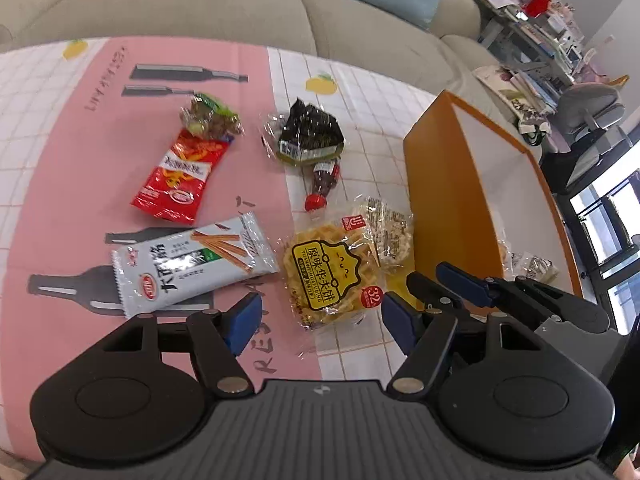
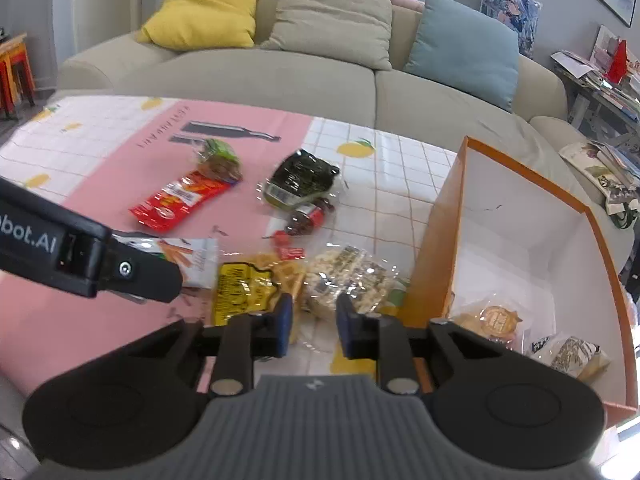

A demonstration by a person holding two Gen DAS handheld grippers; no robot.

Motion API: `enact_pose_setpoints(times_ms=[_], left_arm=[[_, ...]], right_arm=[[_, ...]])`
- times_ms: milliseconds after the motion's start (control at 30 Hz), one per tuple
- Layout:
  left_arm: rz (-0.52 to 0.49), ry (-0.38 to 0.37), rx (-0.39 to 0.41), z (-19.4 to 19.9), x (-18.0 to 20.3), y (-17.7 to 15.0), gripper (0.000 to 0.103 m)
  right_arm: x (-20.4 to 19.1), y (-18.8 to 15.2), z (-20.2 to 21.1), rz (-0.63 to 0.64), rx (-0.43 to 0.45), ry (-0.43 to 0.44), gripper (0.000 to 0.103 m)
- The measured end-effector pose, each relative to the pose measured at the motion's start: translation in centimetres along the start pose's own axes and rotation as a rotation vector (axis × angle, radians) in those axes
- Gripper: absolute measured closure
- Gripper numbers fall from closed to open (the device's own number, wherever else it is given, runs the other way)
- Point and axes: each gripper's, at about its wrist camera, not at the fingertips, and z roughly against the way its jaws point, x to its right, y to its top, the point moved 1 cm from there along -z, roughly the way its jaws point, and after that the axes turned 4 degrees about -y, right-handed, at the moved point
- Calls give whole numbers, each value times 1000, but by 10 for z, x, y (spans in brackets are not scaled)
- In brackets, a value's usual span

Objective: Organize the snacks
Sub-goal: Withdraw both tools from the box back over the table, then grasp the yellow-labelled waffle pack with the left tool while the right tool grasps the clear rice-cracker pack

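A yellow-labelled waffle packet [image 1: 332,280] [image 2: 248,288] lies on the tablecloth just ahead of my left gripper [image 1: 320,320], which is open and straddles its near end without pressing it. A second, clear-wrapped waffle packet [image 1: 388,232] [image 2: 348,276] lies beside it, against the orange box [image 1: 440,184] [image 2: 436,248]. My right gripper [image 2: 315,314] [image 1: 434,278] points at this packet's near edge. Its jaws stand a narrow gap apart, with tablecloth showing between the pads and nothing gripped. Two wrapped snacks [image 2: 496,320] lie inside the box.
Farther out lie a white stick-biscuit packet [image 1: 192,264], a red packet [image 1: 180,176], a green-brown packet [image 1: 212,118], a dark seaweed packet [image 1: 310,132] and a small cola bottle [image 1: 324,184]. A sofa [image 2: 320,80] runs behind the table, and a cluttered shelf [image 1: 540,28] stands at right.
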Motion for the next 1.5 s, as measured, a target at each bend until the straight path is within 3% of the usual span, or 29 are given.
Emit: enact_pose_setpoints(times_ms=[433,533,700,867,967,1033,1100,1300,1400,1500], left_arm=[[84,51,-21,-49,17,11,12],[84,100,-30,-63,23,11,11],[91,143,-58,-82,29,9,11],[111,169,-65,-93,24,9,11],[107,149,-53,-90,21,10,20],[87,157,-47,-86,22,11,26],[88,150,-34,-75,21,11,36],[91,158,39,-39,8,22,38],[75,200,72,-29,-2,28,38],[90,244,84,-25,-16,31,38]], right_arm=[[35,-22,-24,-106,-122,-107,83],[46,-26,-29,-136,-135,-104,78],[46,-28,-34,-161,-137,-46,57],[42,-29,-45,-166,-145,-19,57],[42,-30,-49,-185,-155,-7,55],[40,-30,-49,-202,-151,2,48],[37,-29,-48,-210,-136,-7,42],[29,-20,-47,-288,-94,-37,28],[22,-13,-53,-352,-88,-73,16],[13,-5,-63,-408,-92,-141,10]])
